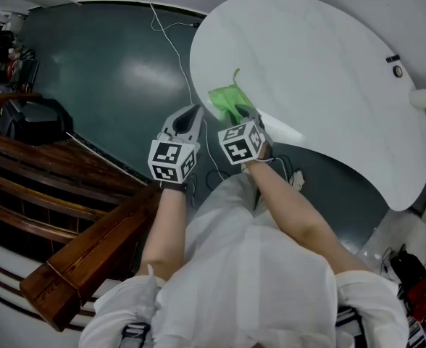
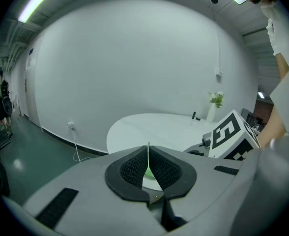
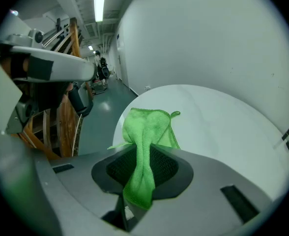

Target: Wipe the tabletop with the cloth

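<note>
A dark green floor (image 1: 104, 71) runs along a white wall (image 2: 134, 58). 1 socket (image 2: 70, 126) sits low on that wall, with a white cable (image 2: 76, 146) hanging from it. Brown wooden benches (image 1: 68, 216) stand in rows beside a black case (image 1: 35, 118). At the table's (image 2: 154, 127) far edge stands 1 white vase (image 2: 212, 113) with a green sprig (image 2: 216, 100). 1 strip light (image 3: 99, 6) glows overhead.

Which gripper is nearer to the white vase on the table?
Right. The right gripper, shut on the green cloth, faces the vase across the table; the left gripper sits beside it, on the side away from the vase.
</note>
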{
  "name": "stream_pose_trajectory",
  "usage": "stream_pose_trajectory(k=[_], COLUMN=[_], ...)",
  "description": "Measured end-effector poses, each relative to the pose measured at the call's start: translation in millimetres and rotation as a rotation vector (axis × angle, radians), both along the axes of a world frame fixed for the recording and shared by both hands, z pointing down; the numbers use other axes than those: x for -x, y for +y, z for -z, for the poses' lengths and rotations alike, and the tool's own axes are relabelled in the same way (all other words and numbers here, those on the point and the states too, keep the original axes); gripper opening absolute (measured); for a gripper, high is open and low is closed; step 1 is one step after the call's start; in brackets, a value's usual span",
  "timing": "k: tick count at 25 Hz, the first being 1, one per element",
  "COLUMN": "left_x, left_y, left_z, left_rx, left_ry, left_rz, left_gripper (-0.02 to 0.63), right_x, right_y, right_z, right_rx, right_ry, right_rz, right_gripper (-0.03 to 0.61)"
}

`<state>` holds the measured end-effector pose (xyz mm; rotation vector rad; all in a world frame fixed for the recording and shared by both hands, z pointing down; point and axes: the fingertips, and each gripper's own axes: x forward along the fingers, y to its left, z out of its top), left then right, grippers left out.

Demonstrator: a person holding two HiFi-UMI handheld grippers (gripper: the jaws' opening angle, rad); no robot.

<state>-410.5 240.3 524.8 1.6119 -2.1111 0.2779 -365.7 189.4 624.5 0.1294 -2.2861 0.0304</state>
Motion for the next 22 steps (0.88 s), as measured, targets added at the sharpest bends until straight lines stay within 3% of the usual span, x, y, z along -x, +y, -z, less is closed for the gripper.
stream_pose_trajectory(k=[6,12,22], left_x=[-21,-70,-202], left_y=[-23,-70,-146], left_z=[1,1,4], left_rx=[0.003,-0.002,-0.013], left_ry=[-0.003,-0.003,-0.001], left_rz=[-0.040,-0.105,-0.262], left_gripper=[0.020,0.020,0.020], right_x=[-49,-132,-280], right_y=[-10,-61,-141], right_z=[-3,-5,-7], right_rx=[0.007,0.012,-0.007], right_ry=[0.011,0.007,0.015], right_rz=[0.048,-0.076,-0.288], right_gripper=[0.069,0.069,0.069])
